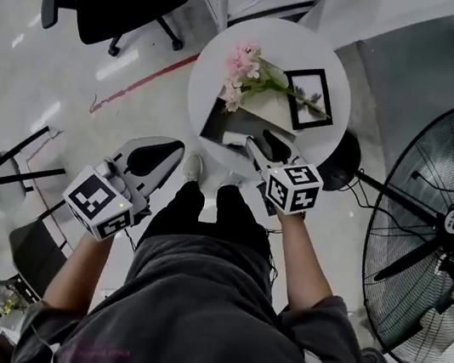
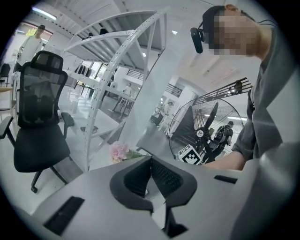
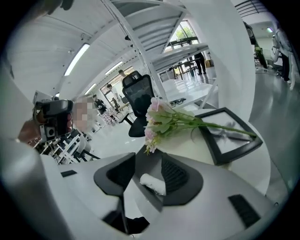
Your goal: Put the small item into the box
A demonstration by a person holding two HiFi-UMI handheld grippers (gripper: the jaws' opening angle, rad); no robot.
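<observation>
One round white table [image 1: 224, 46] bearing one dark open box [image 1: 218, 123], one black picture frame [image 1: 308, 98], one pink flower bunch [image 1: 242, 67]. One small white roll [image 3: 152, 183] between right gripper's [image 1: 263, 148] spread jaws, at box's near rim. Left gripper [image 1: 163, 153] pressed together, lower left over open floor [image 1: 103, 44].

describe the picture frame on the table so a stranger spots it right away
Start at the round white table in front of the person. On its right half, beyond the open box, lies the picture frame under the stems of the pink flowers. It alone is flat and square with a thick black border.
</observation>
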